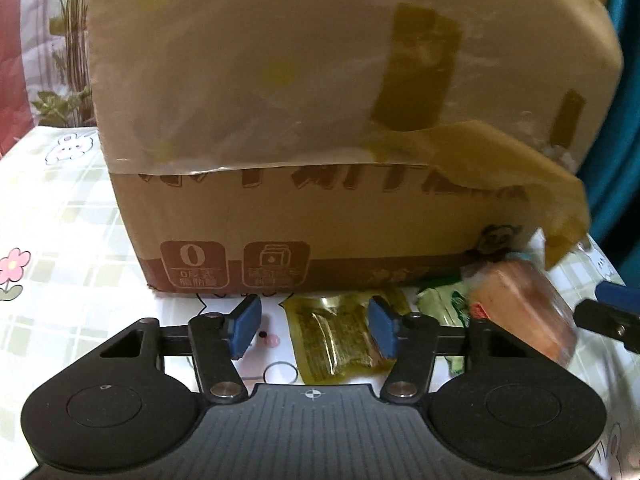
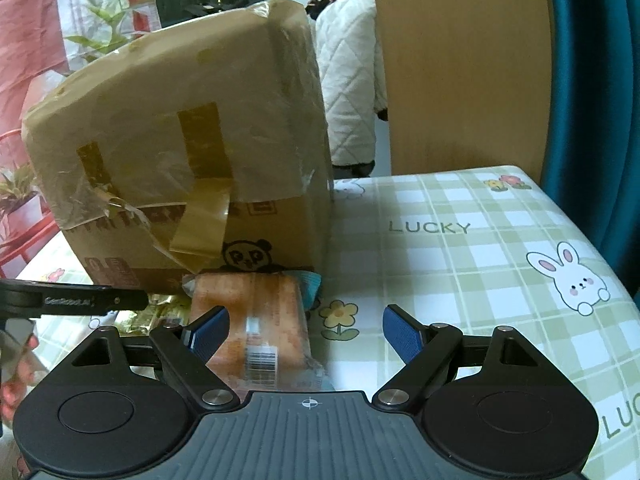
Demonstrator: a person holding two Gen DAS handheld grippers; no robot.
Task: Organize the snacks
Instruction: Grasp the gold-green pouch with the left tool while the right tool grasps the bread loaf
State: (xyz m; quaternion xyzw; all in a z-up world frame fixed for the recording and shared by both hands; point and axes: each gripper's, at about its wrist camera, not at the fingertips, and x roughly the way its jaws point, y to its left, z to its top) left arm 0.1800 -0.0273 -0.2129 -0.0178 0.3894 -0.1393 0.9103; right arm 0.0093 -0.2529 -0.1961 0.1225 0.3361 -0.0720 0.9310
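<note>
The left gripper (image 1: 314, 328) brackets the yellow packet (image 1: 336, 340), jaws half-open, apparently to pick it. The right gripper (image 2: 306, 336), jaws wide, holds nothing beside the bread pack (image 2: 256, 320).

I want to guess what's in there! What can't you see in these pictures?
- Taped brown cardboard box: its inside is hidden in both views; the flaps are closed.
- Green snack packet: left wrist view, mostly behind the orange wrapped cake.
- Cake's label print: blurred in both views.
</note>
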